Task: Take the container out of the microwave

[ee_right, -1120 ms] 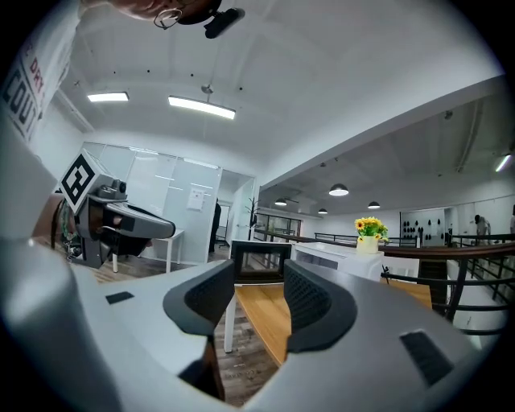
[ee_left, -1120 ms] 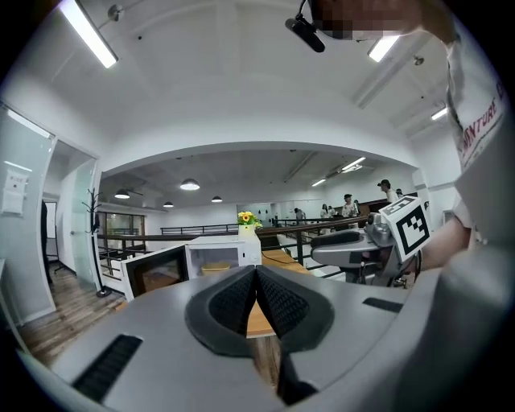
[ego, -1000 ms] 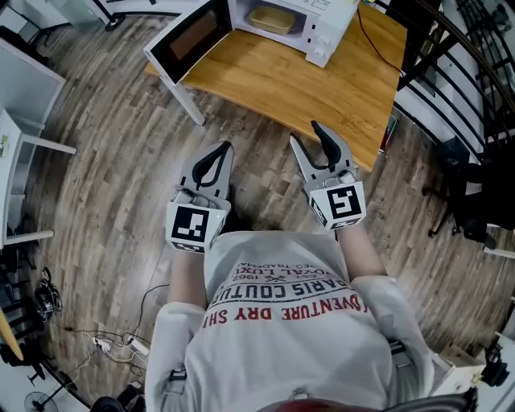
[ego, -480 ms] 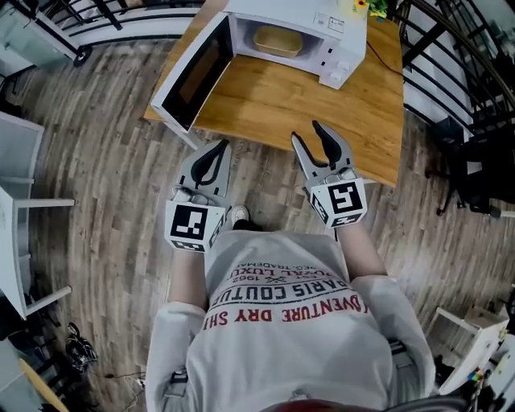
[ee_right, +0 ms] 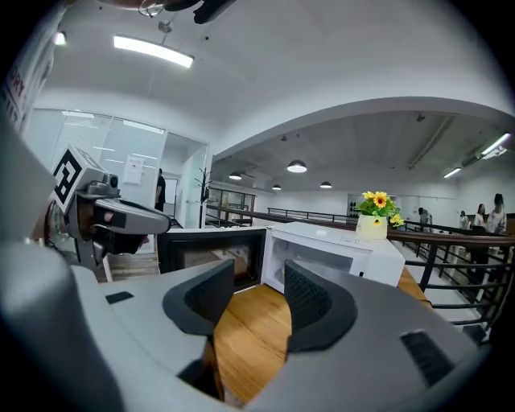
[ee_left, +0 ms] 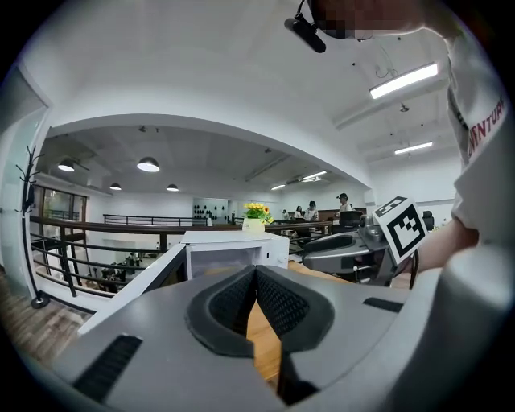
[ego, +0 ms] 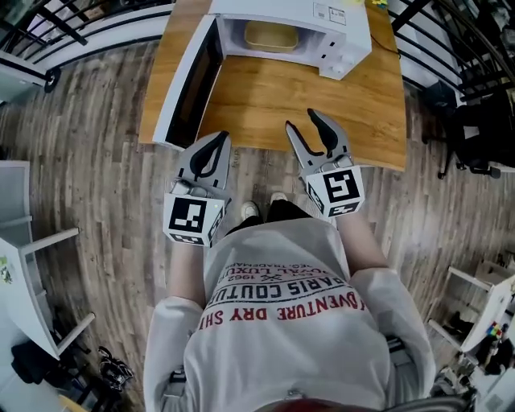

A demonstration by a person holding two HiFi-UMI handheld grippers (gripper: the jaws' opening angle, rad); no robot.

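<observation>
Moved: since a second ago we have come up to the table. It and the microwave sat farther off and slanted then, and now lie square ahead at 12 o'clock. Both grippers' tips now reach the table's near edge.
Left gripper: we hold it with the jaws closed on each other, the pads meeting at the tip and nothing between them. It points toward 12 o'clock, at the near edge of the table.
Right gripper: the jaws stand apart and are empty. Its tips are over the table's near edge, at 3 o'clock from the left gripper and a little apart from it.
Container: tan and shallow, it lies inside the microwave's cavity, at 12 o'clock from both grippers and well apart from them.
Door: it is swung wide open on the 9 o'clock side of the cavity. Its free end comes toward us, near the left gripper.
Flowers: yellow, in a white pot on top of the microwave.
Floor: grey wood planks around the table.
</observation>
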